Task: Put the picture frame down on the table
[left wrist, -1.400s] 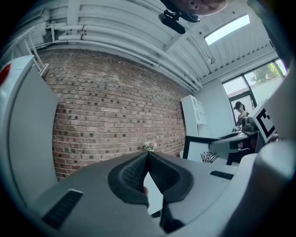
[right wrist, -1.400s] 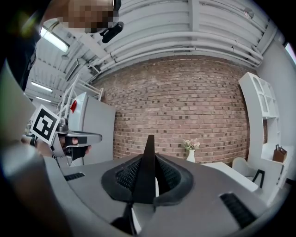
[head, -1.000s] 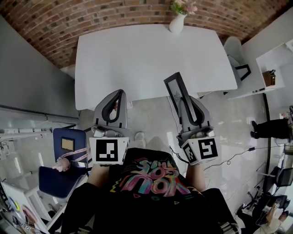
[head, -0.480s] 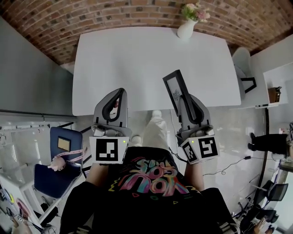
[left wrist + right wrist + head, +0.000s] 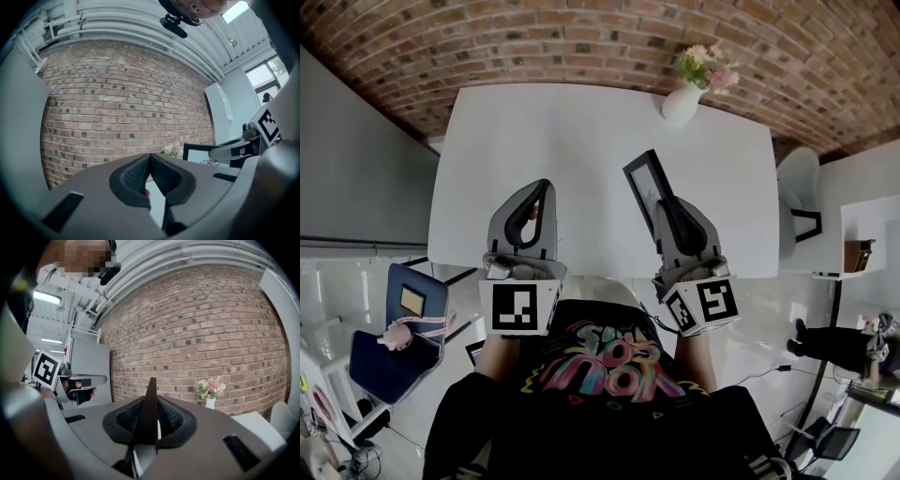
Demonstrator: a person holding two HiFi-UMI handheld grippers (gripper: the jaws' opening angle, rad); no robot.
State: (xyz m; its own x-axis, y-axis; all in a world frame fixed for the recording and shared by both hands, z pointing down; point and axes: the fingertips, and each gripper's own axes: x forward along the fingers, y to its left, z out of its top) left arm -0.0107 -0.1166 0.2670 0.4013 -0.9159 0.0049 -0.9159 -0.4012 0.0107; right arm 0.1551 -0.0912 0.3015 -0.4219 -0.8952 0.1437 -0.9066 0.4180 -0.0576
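Head view: brick wall (image 5: 581, 28) well ahead of both grippers, behind the far edge of the white table (image 5: 581, 131). Table ahead of and beneath both sets of tips.

Left gripper (image 5: 545, 187) over the near part of the table, jaws closed tip to tip, pads meeting, nothing between them.

Right gripper (image 5: 664, 206) near it, to its right, jaws part-closed and clamped on the picture frame (image 5: 643, 183). Frame black-edged, tilted, projecting forward from the right jaws over the table; seen edge-on between the pads in the right gripper view. Contact between frame and tabletop not determinable.

White vase (image 5: 682, 103) of pink flowers well ahead of the right gripper, near the table's far edge.

Black-and-white square code on left marker cube (image 5: 520, 307) and right marker cube (image 5: 705, 305); no letters. Small dark motif on the frame's white insert, seen in the left gripper view, not legible. Colourful lettering on the black shirt (image 5: 609, 361) behind the grippers, not legible.
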